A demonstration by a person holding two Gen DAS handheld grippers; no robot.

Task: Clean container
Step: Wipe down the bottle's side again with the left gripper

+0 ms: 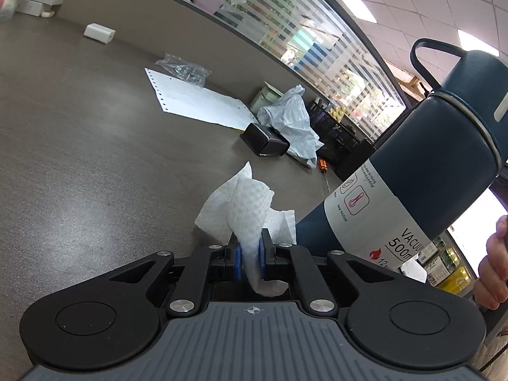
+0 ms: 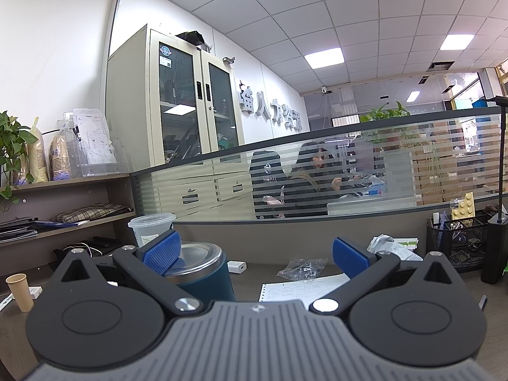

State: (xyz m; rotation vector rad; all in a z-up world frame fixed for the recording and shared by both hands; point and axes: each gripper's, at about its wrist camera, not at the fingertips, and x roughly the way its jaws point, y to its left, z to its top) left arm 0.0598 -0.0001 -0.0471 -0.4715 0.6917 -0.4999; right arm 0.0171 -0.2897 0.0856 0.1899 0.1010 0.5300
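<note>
While the left gripper clamps a crumpled white paper towel between its 2 blue pads, the towel's loose folds stand up above the fingertips and 1 end hangs down behind them. Just right of the towel, a dark blue flask leans across the left wrist view, its base low near the gripper and its capped top, with a loop handle, toward the upper right. A white label around the body reads "500m" in part. A hand shows at the right edge beside the flask; whether it touches the flask cannot be told.

Right wrist view: the right gripper has its jaws spread wide with nothing between them. Its left pad sits in front of a dark blue container with a steel rim, which stands on the desk; contact between pad and rim cannot be judged. Behind the container stands a clear plastic cup. Farther along the desk lie a perforated sheet, a small clear bag and a mesh organiser. A paper cup stands at the far left.
</note>
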